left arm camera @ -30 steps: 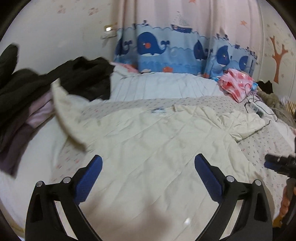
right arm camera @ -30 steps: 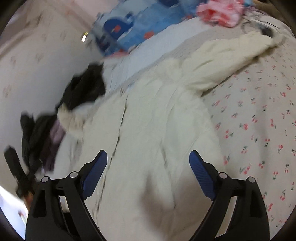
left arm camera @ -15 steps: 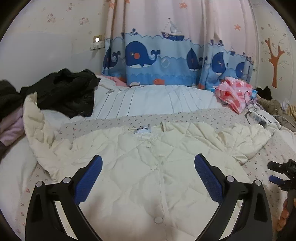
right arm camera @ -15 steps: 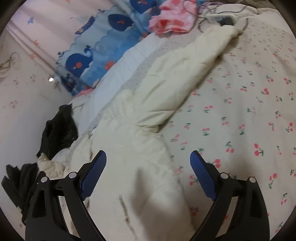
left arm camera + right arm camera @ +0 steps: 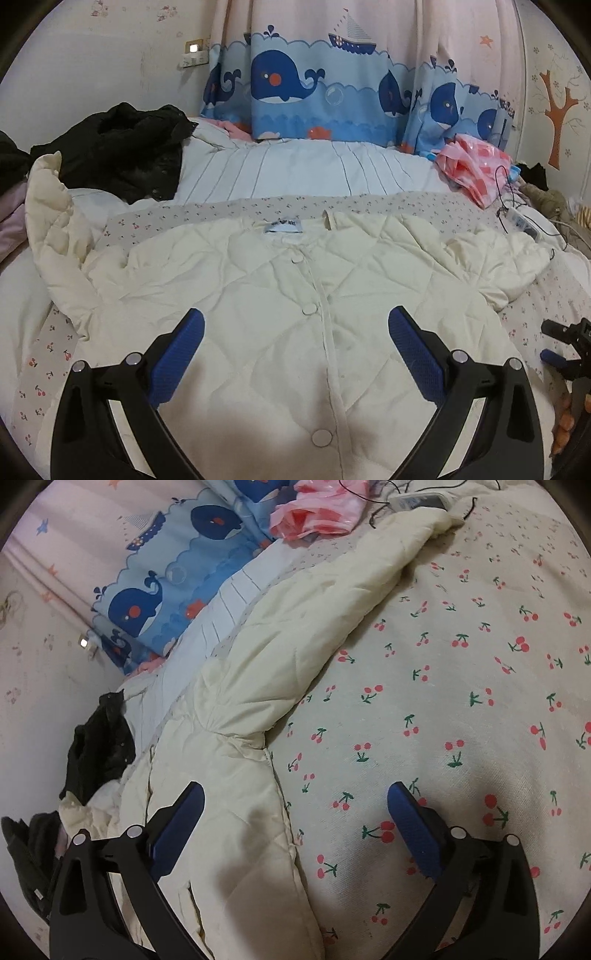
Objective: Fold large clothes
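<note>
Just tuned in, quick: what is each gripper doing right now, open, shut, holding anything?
Left gripper: open, empty, above the cream quilted jacket.
Right gripper: open, jaws just widened, empty, over the jacket's side edge.

Matt quilted cream cloth jacket [image 5: 295, 302] on a cherry-printed cotton sheet [image 5: 461, 686]; tongs' pads [image 5: 177, 358] textured blue.
</note>
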Demonstrator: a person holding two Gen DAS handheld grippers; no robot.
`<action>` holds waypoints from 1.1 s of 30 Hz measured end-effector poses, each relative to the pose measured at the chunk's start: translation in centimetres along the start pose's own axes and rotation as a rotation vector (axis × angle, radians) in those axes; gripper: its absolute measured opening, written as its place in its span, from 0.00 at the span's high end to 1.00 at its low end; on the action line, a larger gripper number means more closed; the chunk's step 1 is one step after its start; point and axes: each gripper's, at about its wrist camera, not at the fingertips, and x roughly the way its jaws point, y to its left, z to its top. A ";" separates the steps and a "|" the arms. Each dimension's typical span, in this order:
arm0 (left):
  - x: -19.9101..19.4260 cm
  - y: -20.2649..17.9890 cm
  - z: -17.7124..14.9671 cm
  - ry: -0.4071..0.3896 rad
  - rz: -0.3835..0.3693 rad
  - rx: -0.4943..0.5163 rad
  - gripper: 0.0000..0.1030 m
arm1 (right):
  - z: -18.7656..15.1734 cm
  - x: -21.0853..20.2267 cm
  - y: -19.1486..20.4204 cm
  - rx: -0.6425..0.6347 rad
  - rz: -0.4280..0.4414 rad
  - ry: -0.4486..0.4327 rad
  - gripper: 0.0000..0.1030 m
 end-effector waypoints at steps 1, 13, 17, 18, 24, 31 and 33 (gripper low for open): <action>0.0 0.0 0.0 0.002 0.000 0.002 0.07 | -0.1 0.0 0.0 -0.003 -0.002 0.000 0.07; -0.2 0.9 0.0 0.004 -0.005 -0.031 0.07 | -0.5 0.4 0.5 -0.022 -0.033 0.006 0.07; -0.2 0.9 0.0 0.002 -0.006 -0.031 0.07 | -0.6 0.5 0.4 -0.024 -0.038 0.007 0.07; -0.2 0.9 0.0 0.003 -0.006 -0.031 0.07 | -0.6 0.5 0.4 -0.023 -0.039 0.008 0.07; -0.3 1.0 0.0 0.002 -0.006 -0.031 0.07 | -0.7 0.5 0.4 -0.023 -0.040 0.009 0.07; -0.4 1.0 0.0 0.003 -0.003 -0.027 0.07 | -0.7 0.8 0.4 -0.022 -0.045 0.012 0.07; -0.3 1.0 0.0 0.007 -0.004 -0.025 0.07 | -0.5 0.4 0.2 -0.009 -0.030 0.001 0.07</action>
